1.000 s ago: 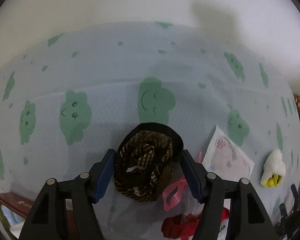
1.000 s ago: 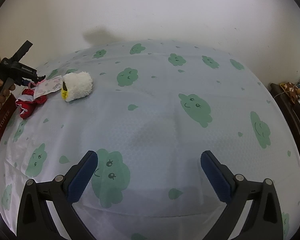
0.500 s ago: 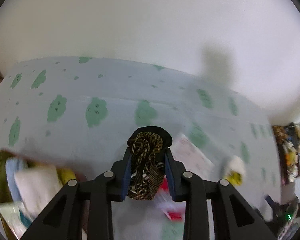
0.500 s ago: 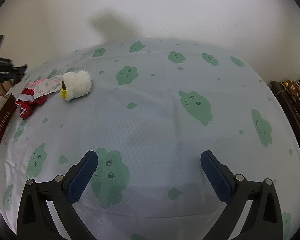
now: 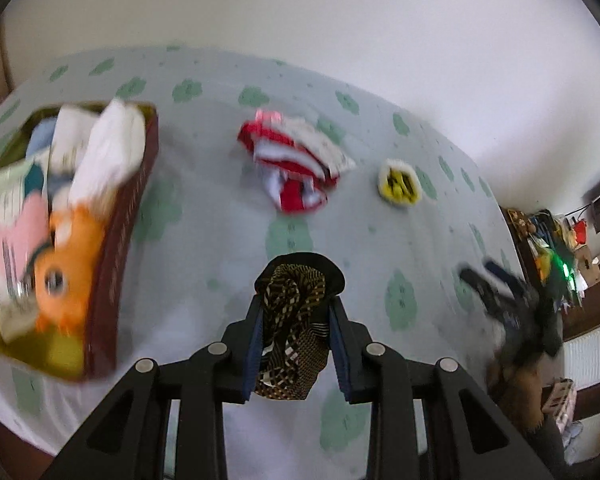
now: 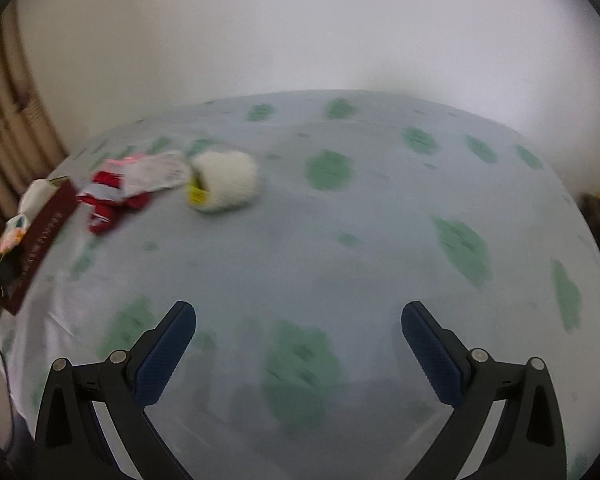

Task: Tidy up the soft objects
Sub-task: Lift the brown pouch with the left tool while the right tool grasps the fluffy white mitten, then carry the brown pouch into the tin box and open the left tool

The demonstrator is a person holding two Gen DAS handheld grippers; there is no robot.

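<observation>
My left gripper [image 5: 296,328] is shut on a rolled brown-and-black patterned cloth [image 5: 294,320] and holds it above the bed. To its left stands a dark red box [image 5: 116,248] filled with soft things, among them an orange plush toy [image 5: 66,264] and white cloths. A red-and-white garment [image 5: 296,168] and a white fluffy roll with a yellow end [image 5: 398,184] lie on the bed beyond. In the right wrist view my right gripper [image 6: 298,340] is open and holds nothing, over the sheet. The fluffy roll [image 6: 224,180], the red garment [image 6: 112,196] and the box [image 6: 40,236] lie far left.
The bed has a pale blue sheet with green cloud faces [image 6: 380,240], and a white wall stands behind it. Dark wooden furniture with clutter [image 5: 556,248] stands to the right of the bed. My right gripper [image 5: 512,300] shows blurred at the right of the left wrist view.
My left gripper closed on the patterned cloth, lifted it and swung left, bringing the box into view. My right gripper shifted slightly; its view is now blurred.
</observation>
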